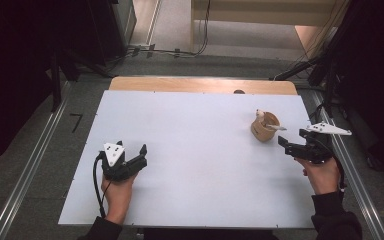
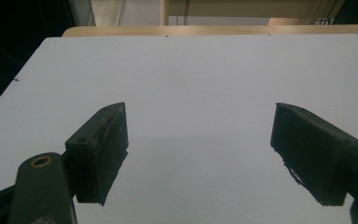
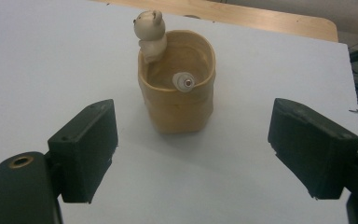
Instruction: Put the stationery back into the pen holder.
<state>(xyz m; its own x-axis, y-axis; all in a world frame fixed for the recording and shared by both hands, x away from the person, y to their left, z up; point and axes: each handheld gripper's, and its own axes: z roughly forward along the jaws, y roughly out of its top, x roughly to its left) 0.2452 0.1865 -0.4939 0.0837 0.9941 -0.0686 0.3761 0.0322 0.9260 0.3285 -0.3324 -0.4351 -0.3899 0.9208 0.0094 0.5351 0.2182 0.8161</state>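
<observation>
Black jaws of my right gripper [image 3: 193, 140] rise at the bottom of the right gripper view, spread wide with nothing between them, and dead ahead stands the yellow cup [image 3: 177, 88], upright on the white table [image 3: 51, 60]. From the high view that cup [image 1: 265, 127] sits toward the far right of the table [image 1: 195, 150], with my right gripper [image 1: 292, 145] just beside it on the near-right side, apart from it, not touching. A small bear figure [image 3: 149, 32] perches on the cup's rim at the left, and a white stick-like thing [image 3: 185, 82] leans inside, its tip poking over the near rim toward me; what it is exactly I cannot tell.

My read: I'm lining up to take hold of something here, cup or stick. The way to do it well, I reckon, is to come in level and centred. If the cup is the target, keep the jaws this wide, straddle the body below the rim, and close on the plain walls, clear of the bear. If it's the stick, I'd narrow first and pinch it above the rim so the cup doesn't tip. Slow in either case; the cup looks light and could slide on this smooth top.

Over on the other side, my left gripper [image 1: 130, 160] rests low near the front-left, jaws also wide apart and empty in the left gripper view [image 2: 198, 140], well away from the action
</observation>
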